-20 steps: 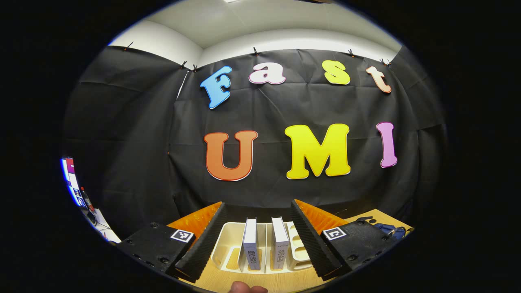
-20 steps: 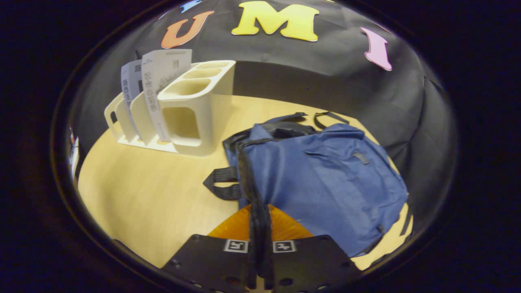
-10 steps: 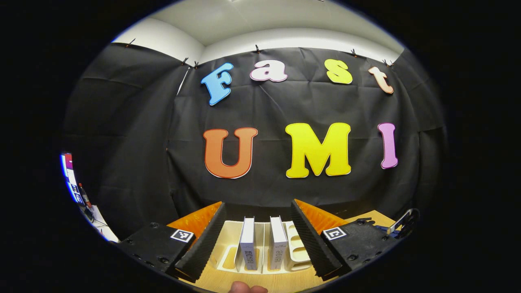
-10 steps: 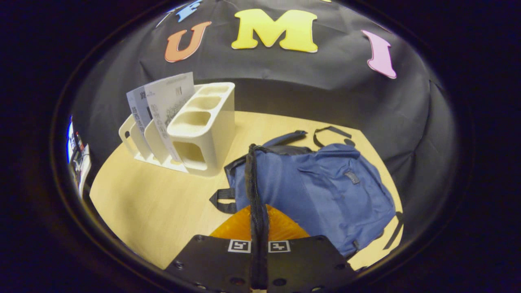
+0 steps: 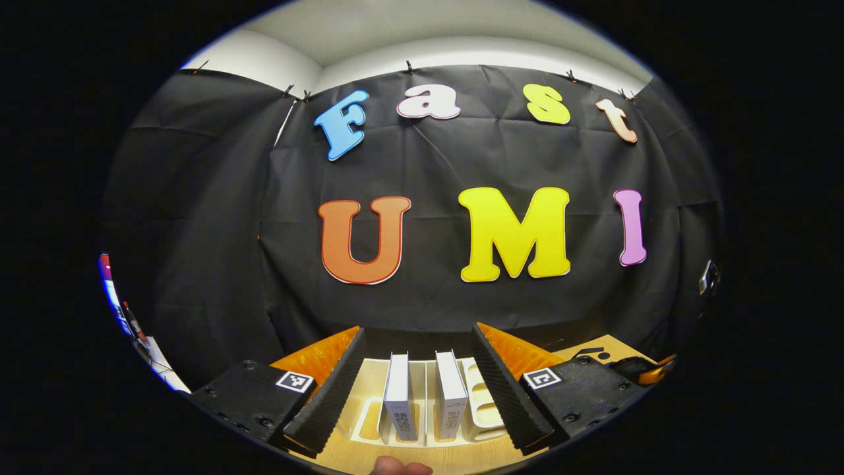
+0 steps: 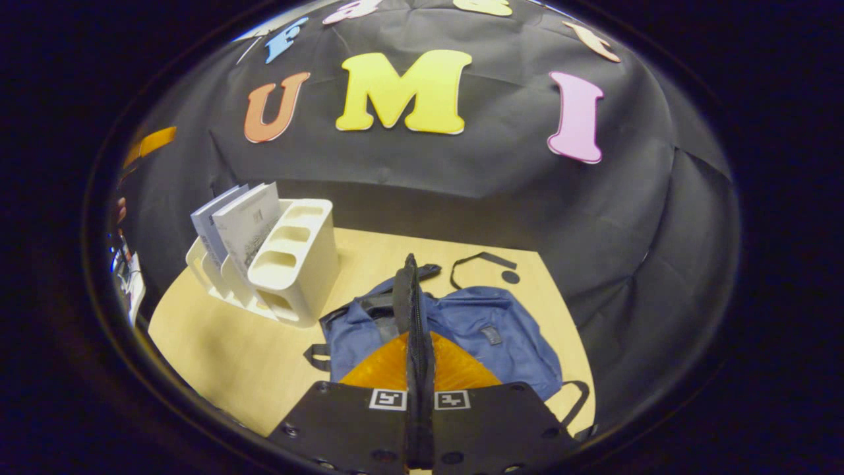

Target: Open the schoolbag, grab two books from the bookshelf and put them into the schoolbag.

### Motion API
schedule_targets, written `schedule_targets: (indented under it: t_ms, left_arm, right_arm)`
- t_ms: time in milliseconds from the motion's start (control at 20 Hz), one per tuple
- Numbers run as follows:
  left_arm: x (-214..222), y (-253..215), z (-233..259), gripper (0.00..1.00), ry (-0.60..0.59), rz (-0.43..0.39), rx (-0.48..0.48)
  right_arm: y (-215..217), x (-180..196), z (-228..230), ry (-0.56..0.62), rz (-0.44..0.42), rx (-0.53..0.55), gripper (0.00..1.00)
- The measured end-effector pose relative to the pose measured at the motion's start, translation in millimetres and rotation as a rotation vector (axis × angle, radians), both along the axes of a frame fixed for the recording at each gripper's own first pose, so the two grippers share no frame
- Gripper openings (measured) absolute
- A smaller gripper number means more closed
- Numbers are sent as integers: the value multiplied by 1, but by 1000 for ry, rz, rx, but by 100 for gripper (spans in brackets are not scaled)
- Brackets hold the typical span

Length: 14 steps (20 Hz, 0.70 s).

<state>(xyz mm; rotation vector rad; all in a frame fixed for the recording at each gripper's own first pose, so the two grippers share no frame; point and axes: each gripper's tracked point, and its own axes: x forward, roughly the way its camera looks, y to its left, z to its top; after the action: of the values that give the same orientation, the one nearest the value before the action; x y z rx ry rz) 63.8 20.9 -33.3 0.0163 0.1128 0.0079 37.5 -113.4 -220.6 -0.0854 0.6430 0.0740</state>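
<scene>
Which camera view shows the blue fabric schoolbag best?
The right gripper view: the blue fabric schoolbag lies on the wooden table, its body and black straps showing beyond the right gripper. The left gripper view catches at most a dark bit at the far right edge, too small to tell.

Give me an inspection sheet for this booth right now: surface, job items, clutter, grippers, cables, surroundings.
Surface: light wooden table.
Job's things: blue schoolbag lying flat on the table; two books upright in the cream bookshelf.
Clutter: nothing seen.
Grippers: left gripper open, books between its fingers, untouched; right gripper shut, nothing clearly between its fingers, above the bag.
Cables: nothing seen; black bag straps trail on the table.
Surroundings: black cloth wall, white ceiling.
</scene>
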Motion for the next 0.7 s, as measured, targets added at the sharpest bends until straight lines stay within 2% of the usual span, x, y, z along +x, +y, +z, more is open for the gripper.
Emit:
schedule_targets:
  t_ms: [50,400,700]
  left_arm:
    - [5,-4,-2,99,18,-9,-11]
    - [40,-22,-20,99,148,-41,-77]
    - [72,-37,-27,99,247,-106,-10]
  right_arm:
    - [-11,3,5,-4,-7,-2,1]
    - [-80,25,39,-18,-41,12,0]
    - [-112,36,35,12,-71,58,0]
